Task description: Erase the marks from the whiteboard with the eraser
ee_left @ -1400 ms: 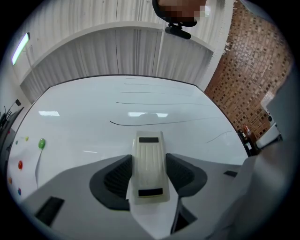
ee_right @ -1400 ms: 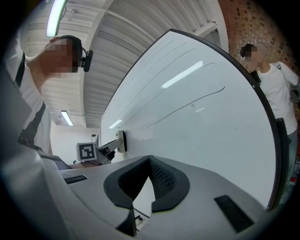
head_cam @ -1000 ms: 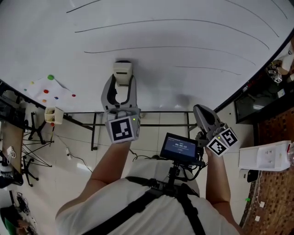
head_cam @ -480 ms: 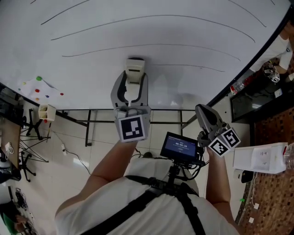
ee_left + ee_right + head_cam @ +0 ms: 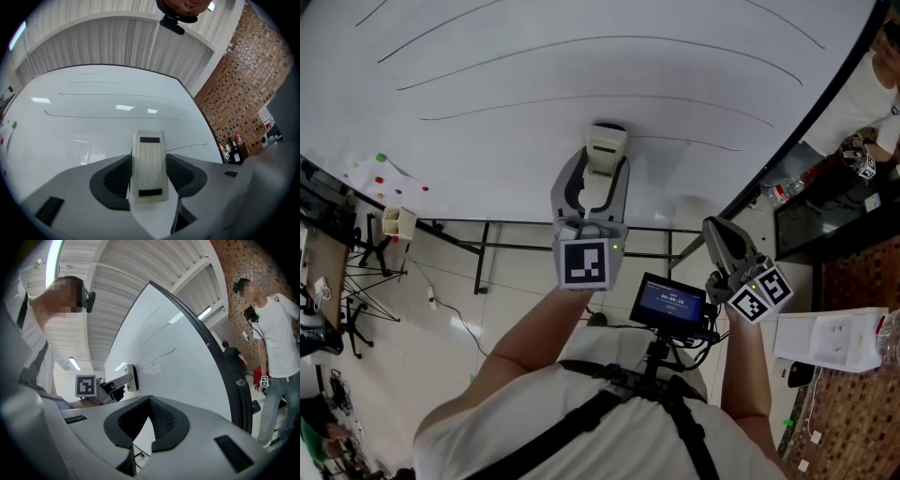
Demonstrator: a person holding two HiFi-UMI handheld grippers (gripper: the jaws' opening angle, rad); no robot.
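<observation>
One cream eraser (image 5: 606, 150) sat just above the middle of the head view, its face flat against the whiteboard (image 5: 534, 178). It was clamped at its sides between the jaws of the left gripper (image 5: 598, 186). In the left gripper view the eraser (image 5: 149, 164) filled the gap between both dark pads, ribbed back toward the camera.

Several thin curved marks crossed the board above it. A long line (image 5: 581, 97) ran just over the eraser, another (image 5: 581, 39) lay higher, and a short one (image 5: 694, 142) ran right from the eraser's upper edge.

The right gripper (image 5: 715, 228) hung at the lower right, off the board, its jaws closed together with nothing between them. Its own view showed the pads (image 5: 159, 420) meeting at their tips.

A small screen (image 5: 667, 302) sat at the person's chest between the two arms. Coloured magnets (image 5: 380, 157) dotted the board's left edge, with a small holder (image 5: 392, 222) below them. A second person in a white shirt (image 5: 862, 94) stood at the upper right.
</observation>
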